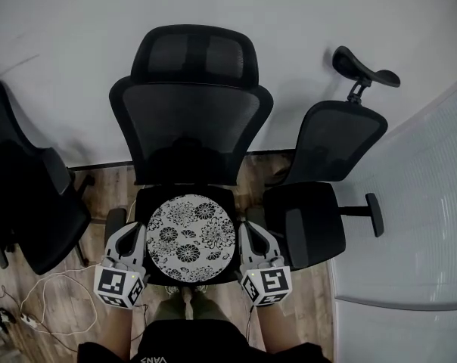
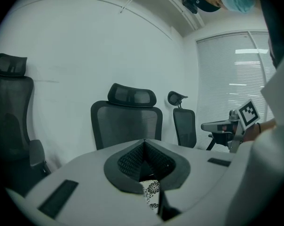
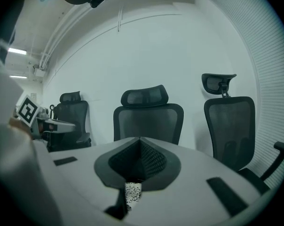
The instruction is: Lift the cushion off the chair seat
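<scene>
Centre frame in the head view, the chair (image 1: 191, 119) faces the person square on, mesh back upright. That leaves the seat open to a reach from the near edge. A left chair (image 1: 24, 195) and a right chair (image 1: 327, 150) stand at either side, apart from it and out of the way.

On the seat is the cushion (image 1: 189, 237), round and floral. It covers most of the pad, just below the middle of the frame. Whether it rests flat or is a shade clear of the seat, the pictures do not settle.

Now the tools. The left gripper (image 1: 135, 231) lies along the cushion's left rim and the right gripper (image 1: 248, 231) along its right rim, both pointing up the frame. It is a mirrored hold, which looks chosen so a floppy disc comes up level instead of folding or sliding off one side.

In the left gripper view the left gripper's (image 2: 144, 141) jaws are drawn together, with a strip of floral cushion (image 2: 151, 192) caught in the slit. The right gripper view matches: the right gripper's (image 3: 139, 139) jaws are closed, with patterned cushion (image 3: 131, 194) wedged between them. Both claws read as clamped on the rim, so an even lift seems the job in hand.
</scene>
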The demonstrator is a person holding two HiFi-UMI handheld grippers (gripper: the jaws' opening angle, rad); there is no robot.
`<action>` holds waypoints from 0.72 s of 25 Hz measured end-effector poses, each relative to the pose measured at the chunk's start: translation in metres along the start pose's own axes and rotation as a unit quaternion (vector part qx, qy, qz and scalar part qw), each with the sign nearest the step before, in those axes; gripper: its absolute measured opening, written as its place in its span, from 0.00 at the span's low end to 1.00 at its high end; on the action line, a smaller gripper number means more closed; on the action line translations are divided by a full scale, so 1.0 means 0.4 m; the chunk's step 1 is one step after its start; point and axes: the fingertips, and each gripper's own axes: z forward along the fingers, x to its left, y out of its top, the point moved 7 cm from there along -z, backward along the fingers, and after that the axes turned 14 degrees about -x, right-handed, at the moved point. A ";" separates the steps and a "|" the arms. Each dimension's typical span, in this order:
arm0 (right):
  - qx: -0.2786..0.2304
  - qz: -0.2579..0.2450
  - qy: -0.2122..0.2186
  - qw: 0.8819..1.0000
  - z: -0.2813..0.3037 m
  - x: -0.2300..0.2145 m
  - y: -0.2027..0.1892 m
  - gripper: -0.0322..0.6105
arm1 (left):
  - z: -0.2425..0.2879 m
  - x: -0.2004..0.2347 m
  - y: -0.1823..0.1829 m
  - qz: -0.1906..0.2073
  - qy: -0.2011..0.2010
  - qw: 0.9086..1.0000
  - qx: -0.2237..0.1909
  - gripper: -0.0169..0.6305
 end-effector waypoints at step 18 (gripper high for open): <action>0.030 0.006 -0.004 1.000 0.022 -0.013 -0.105 0.08 | 0.022 0.021 -0.108 -0.016 0.002 0.999 0.033 0.04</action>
